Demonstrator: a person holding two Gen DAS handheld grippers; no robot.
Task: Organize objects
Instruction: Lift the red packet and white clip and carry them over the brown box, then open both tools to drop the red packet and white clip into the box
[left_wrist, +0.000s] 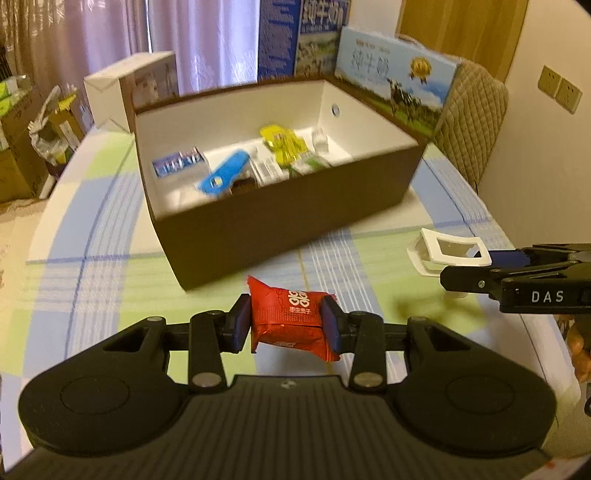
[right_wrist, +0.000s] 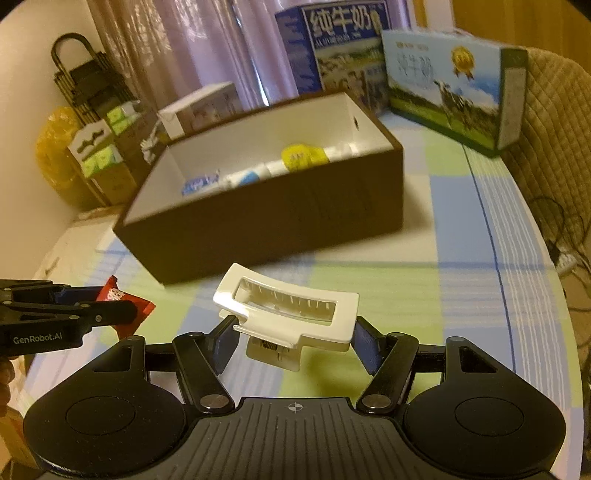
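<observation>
My left gripper (left_wrist: 288, 325) is shut on a red candy packet (left_wrist: 290, 319) and holds it above the checked tablecloth, in front of the brown box (left_wrist: 280, 229). My right gripper (right_wrist: 295, 341) is shut on a white hair claw clip (right_wrist: 291, 314), also held above the table in front of the box (right_wrist: 266, 229). The box is open with a white inside and holds several small items, among them a blue package (left_wrist: 225, 175) and a yellow packet (left_wrist: 282, 142). Each gripper shows in the other's view: the right one (left_wrist: 461, 269) with the clip (left_wrist: 448, 251), the left one (right_wrist: 110, 310) with the packet (right_wrist: 123, 302).
Milk cartons (left_wrist: 395, 85) and a white box (left_wrist: 129, 85) stand behind the brown box. A quilted chair back (left_wrist: 469, 118) is at the far right. Cardboard boxes and bags (right_wrist: 96, 158) sit on the floor to the left. The table edge curves round at the right (right_wrist: 546, 280).
</observation>
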